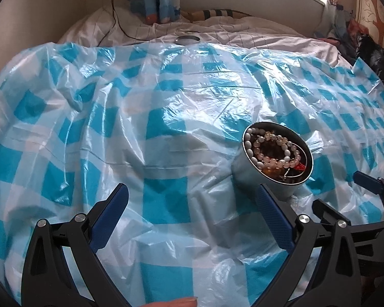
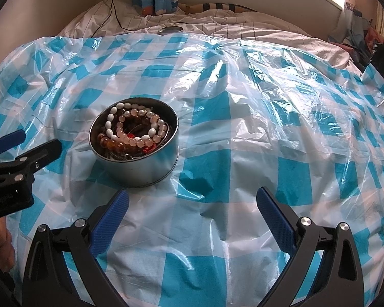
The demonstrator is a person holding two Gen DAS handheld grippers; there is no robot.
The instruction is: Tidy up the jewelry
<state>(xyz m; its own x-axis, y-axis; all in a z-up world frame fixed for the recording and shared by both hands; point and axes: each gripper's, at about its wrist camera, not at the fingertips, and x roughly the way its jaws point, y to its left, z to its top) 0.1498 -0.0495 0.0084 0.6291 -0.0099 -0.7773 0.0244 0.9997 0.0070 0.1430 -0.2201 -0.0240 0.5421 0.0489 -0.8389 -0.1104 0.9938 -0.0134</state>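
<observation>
Bed under checked plastic sheet [image 2: 243,133]; tin [image 2: 138,163] full of beads [image 2: 135,128]; both tongs, left [image 1: 192,220] and right [image 2: 192,220], released, empty; I'd pinch one strand, lift slowly.

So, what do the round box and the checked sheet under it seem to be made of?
The round box looks like thin metal, probably tin: grey brushed wall with a soft shine and a rolled rim. The checked sheet looks like thin plastic film: glossy, half see-through, with sharp creases and bright glare.
</observation>
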